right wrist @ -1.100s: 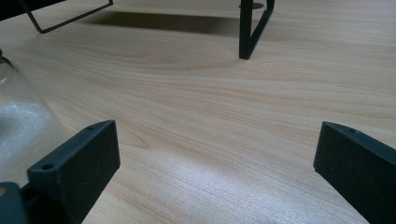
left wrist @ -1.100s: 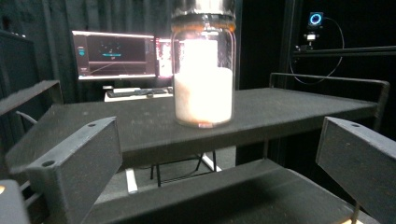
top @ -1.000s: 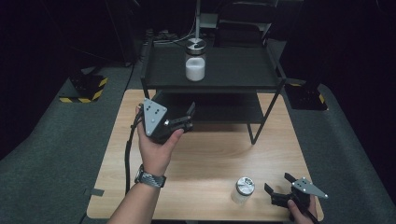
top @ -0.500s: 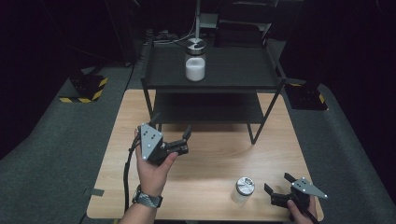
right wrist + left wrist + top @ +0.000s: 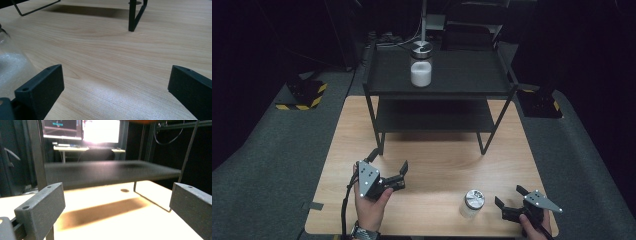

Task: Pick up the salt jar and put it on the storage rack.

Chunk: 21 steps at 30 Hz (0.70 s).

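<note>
Left gripper (image 5: 388, 166) has dropped toward the table (image 5: 437, 165) (fingers apart); right gripper (image 5: 508, 198) likewise spread.

I am seeing my left gripper (image 5: 388, 162) hovering with jaws spread over the wooden table (image 5: 437, 155), just before the black shelf rack (image 5: 439, 80). My right gripper (image 5: 508, 196), jaws apart, is resting beside a metal-lidded jar (image 5: 472, 203); another jar (image 5: 421, 64) is standing on the rack's top shelf.

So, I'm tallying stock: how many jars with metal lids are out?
2. One jar stands on the rack's top shelf; the other jar is on the table.
</note>
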Motion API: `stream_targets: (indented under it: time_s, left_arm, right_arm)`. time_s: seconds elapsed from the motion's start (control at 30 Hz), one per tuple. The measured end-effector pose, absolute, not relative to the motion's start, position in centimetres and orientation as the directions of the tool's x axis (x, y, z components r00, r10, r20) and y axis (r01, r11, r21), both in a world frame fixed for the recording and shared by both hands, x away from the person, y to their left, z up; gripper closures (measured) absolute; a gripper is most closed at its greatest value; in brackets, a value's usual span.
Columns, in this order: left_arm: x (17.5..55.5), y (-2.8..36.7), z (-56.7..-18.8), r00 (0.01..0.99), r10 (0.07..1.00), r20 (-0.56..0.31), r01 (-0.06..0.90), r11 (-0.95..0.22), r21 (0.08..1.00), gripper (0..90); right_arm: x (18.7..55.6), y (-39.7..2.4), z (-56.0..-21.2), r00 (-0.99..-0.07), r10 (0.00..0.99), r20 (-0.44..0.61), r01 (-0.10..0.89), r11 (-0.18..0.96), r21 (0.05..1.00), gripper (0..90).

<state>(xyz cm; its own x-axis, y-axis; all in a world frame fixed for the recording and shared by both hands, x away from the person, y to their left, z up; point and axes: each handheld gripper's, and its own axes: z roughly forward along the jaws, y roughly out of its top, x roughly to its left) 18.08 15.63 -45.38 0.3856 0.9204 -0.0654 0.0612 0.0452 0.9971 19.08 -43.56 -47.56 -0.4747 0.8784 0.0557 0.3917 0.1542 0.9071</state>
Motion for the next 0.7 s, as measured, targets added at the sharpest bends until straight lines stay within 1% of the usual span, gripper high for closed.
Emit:
stream_targets:
  time_s: [0.07,0.17,0.4,0.47,0.53,0.6,0.63,0.7]
  left_arm:
    - [17.9,15.8,-46.1,0.391,0.918,-0.067,0.081,0.039,0.996,0.5]
    - [17.5,15.9,-47.3,0.394,0.917,-0.06,0.086,0.028,0.996,0.5]
    - [17.2,16.1,-48.9,0.392,0.918,-0.065,0.138,0.011,0.99,0.5]
    - [17.2,16.3,-49.1,0.389,0.918,-0.077,0.168,0.011,0.986,0.5]
    - [17.3,16.6,-49.2,0.387,0.916,-0.11,0.214,0.027,0.977,0.5]
    - [17.3,16.6,-49.1,0.38,0.919,-0.102,0.239,0.009,0.971,0.5]
    - [17.2,16.8,-49.2,0.394,0.916,-0.077,0.25,-0.026,0.968,0.5]
    - [17.1,17.0,-49.2,0.392,0.917,-0.071,0.254,-0.034,0.967,0.5]
  right_arm:
    - [19.1,-43.6,-47.6,-0.473,0.879,0.057,0.392,0.152,0.907,0.1]
    - [19.0,-43.6,-47.6,-0.475,0.878,0.052,0.387,0.156,0.909,0.1]
    - [19.0,-43.5,-47.6,-0.473,0.879,0.057,0.393,0.153,0.907,0.1]
    - [19.1,-43.5,-47.5,-0.473,0.879,0.057,0.395,0.153,0.906,0.1]
    - [19.0,-43.5,-47.5,-0.474,0.879,0.053,0.392,0.156,0.907,0.1]
    - [19.0,-43.5,-47.6,-0.474,0.879,0.05,0.389,0.159,0.907,0.0]
    - [19.0,-43.5,-47.6,-0.474,0.879,0.05,0.389,0.159,0.907,0.1]
    - [19.0,-43.5,-47.6,-0.475,0.878,0.05,0.389,0.159,0.907,0.1]
